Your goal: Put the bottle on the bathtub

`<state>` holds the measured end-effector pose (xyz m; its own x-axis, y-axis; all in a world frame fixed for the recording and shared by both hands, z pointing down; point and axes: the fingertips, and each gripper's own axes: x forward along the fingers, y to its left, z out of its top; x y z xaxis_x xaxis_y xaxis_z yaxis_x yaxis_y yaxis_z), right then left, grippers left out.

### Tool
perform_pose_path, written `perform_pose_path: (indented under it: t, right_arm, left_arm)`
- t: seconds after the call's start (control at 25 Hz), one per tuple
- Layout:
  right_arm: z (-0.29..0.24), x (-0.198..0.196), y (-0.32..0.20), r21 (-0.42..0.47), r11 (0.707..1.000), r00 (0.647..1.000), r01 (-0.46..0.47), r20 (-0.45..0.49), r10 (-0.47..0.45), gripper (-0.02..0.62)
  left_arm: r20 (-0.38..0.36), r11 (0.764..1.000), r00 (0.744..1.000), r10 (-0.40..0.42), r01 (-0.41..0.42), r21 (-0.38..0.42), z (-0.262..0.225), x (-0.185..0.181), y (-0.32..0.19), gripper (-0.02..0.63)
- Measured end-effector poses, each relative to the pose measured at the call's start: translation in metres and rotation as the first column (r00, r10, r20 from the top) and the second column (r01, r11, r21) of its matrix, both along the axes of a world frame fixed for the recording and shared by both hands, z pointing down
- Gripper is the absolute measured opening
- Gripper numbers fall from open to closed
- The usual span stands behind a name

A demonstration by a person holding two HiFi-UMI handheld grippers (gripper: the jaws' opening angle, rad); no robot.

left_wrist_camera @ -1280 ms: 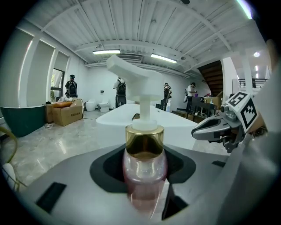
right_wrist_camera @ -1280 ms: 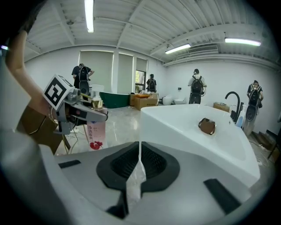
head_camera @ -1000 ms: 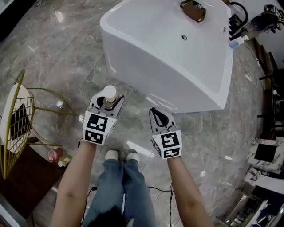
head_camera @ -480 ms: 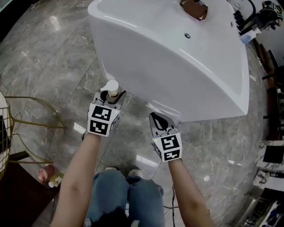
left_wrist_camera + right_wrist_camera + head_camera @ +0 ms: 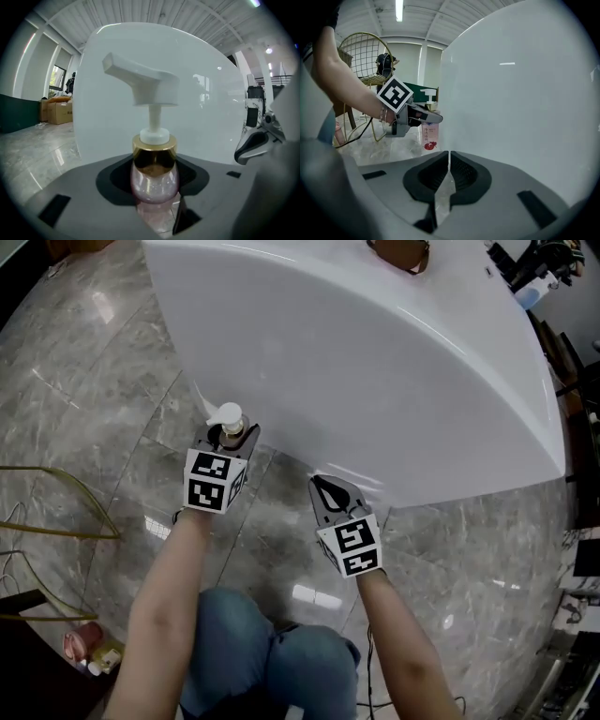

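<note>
Pump bottle (image 5: 154, 173): clear pink body, gold collar, white pump head, spout pointing left in the left gripper view; upright; a red mark on its label shows in the right gripper view; located low beside the outer wall of the white bathtub (image 5: 375, 362), not on it; clamped at the shoulder between the jaws of the left gripper (image 5: 228, 433). Right gripper (image 5: 330, 491): jaws pressed together, nothing between them, tips near the tub wall. Both bare forearms extended forward over the grey marble floor (image 5: 94, 381); knees in jeans below.
</note>
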<state>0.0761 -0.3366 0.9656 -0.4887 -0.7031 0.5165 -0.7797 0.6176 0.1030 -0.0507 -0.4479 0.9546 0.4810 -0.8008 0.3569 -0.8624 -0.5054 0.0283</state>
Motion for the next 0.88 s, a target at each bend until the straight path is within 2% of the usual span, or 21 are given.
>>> perform_pose_path:
  t: [0.48, 0.68, 0.76, 0.88]
  right_arm:
    - [0.062, 0.005, -0.018, 0.022, 1.000, 1.000, 0.005, -0.001, -0.005, 0.017]
    - [0.072, 0.012, -0.016, 0.024, 1.000, 0.999, 0.018, -0.027, -0.017, 0.017]
    - [0.075, 0.014, -0.017, 0.022, 1.000, 0.999, 0.014, -0.029, -0.014, 0.017]
    - [0.077, 0.012, -0.016, 0.016, 1.000, 0.999, 0.018, -0.027, -0.018, 0.017]
  left_arm:
    - [0.081, 0.991, 0.992, 0.101, -0.107, 0.076, 0.060, 0.019, -0.026, 0.209]
    - [0.060, 0.983, 0.992, 0.110, -0.117, 0.138, 0.065, 0.020, -0.030, 0.209]
    - [0.059, 0.982, 0.992, 0.115, -0.122, 0.140, 0.066, 0.021, -0.031, 0.209]
    - [0.093, 0.987, 0.989, 0.120, -0.128, 0.093, 0.078, 0.022, -0.029, 0.210]
